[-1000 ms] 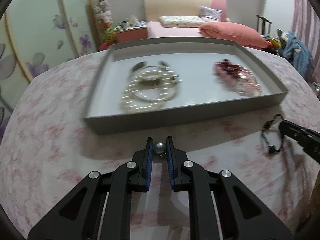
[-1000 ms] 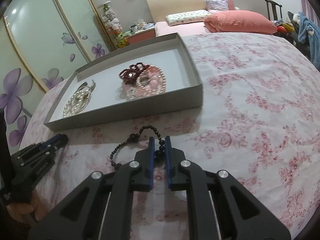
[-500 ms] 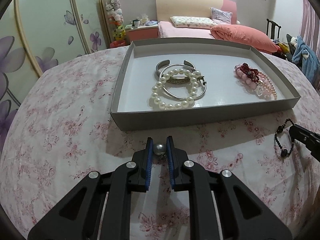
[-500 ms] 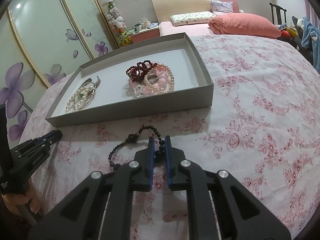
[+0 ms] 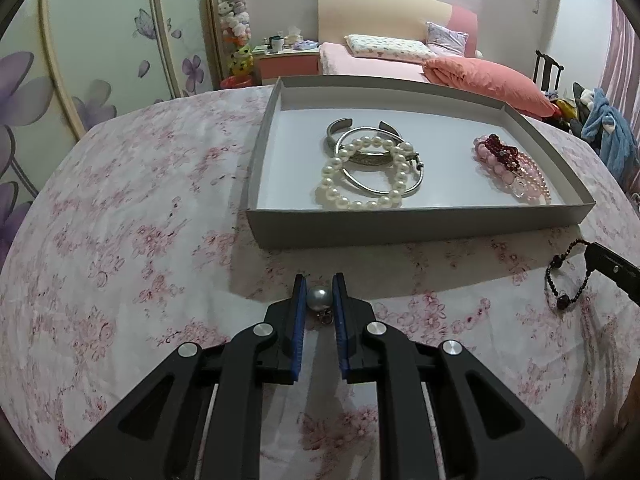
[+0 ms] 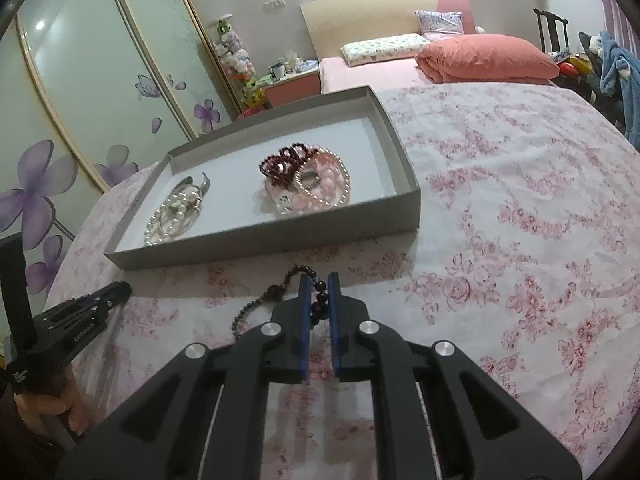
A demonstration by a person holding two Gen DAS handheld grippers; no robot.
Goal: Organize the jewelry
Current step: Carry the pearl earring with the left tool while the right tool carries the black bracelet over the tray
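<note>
My left gripper (image 5: 319, 285) is shut on a grey pearl pendant (image 5: 318, 297), held above the floral cloth in front of the grey tray (image 5: 416, 220). My right gripper (image 6: 319, 285) is shut on a black bead bracelet (image 6: 276, 294), which hangs from it to the left; it also shows in the left wrist view (image 5: 566, 280). In the tray lie a white pearl bracelet (image 5: 360, 184) with silver bangles (image 5: 376, 148) on the left and pink and dark red bead bracelets (image 5: 508, 160) on the right. The left gripper also shows in the right wrist view (image 6: 120, 290).
The tray sits on a table with a pink floral cloth (image 6: 520, 220). Behind it are a bed with a pink duvet (image 5: 480, 76), a nightstand (image 5: 288, 60), and a wardrobe with flower doors (image 5: 100, 40). A chair with clothes (image 5: 600, 128) stands at right.
The left gripper has swung left of the tray, which now sits further right in its view. The right gripper has lifted slightly with the black bracelet. Both stay shut.
</note>
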